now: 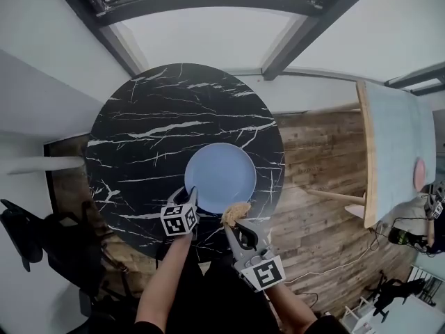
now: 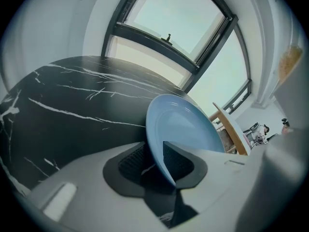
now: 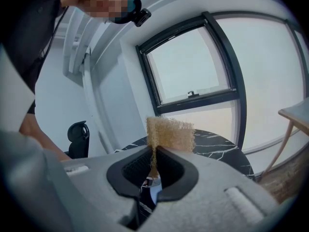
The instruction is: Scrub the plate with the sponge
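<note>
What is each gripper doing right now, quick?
Left gripper: open, the blue plate's rim between its jaws, not pinched.
Right gripper: closed on the tan sponge.

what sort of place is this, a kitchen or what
Probably an office or studio room rather than a kitchen: a round black marble table stands on a wood-plank floor near large dark-framed windows, with an office chair close by.
</note>
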### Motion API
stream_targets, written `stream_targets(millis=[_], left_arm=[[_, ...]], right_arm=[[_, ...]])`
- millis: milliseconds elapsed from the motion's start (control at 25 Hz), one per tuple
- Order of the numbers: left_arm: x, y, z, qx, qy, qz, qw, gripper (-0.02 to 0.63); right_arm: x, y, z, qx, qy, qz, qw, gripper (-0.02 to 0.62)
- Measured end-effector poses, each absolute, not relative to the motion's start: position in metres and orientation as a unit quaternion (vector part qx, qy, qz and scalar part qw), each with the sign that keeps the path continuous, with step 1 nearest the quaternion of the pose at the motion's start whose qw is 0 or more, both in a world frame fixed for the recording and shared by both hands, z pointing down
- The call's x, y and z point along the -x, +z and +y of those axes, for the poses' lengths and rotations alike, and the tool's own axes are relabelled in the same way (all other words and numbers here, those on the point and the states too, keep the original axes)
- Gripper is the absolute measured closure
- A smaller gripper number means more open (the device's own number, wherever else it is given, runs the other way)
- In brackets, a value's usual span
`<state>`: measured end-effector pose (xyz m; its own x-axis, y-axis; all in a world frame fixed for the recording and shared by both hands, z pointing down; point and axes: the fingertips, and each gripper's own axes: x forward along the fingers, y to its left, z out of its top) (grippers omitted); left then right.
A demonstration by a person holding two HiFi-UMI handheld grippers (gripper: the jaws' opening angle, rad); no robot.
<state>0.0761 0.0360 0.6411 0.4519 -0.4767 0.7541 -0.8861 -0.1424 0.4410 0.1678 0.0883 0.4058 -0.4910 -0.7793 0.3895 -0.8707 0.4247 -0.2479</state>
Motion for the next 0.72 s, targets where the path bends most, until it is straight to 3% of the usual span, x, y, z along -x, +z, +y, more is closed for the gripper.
stream_targets(millis=[80,720], left_arm=[[-0.077,0.644,0.036,-0.721,0.227,-0.473,0.454,0.527],[-0.031,0.645,0.078,-0.706,0.22,-0.472,0.481,0.568]], right_arm=[[-0.164,0.406,0.086,-0.487,0.218,-0.839,0.107,0.573],[-0.121,0.465,0.091,-0.432,0.218,-0.857,0.176,0.574]])
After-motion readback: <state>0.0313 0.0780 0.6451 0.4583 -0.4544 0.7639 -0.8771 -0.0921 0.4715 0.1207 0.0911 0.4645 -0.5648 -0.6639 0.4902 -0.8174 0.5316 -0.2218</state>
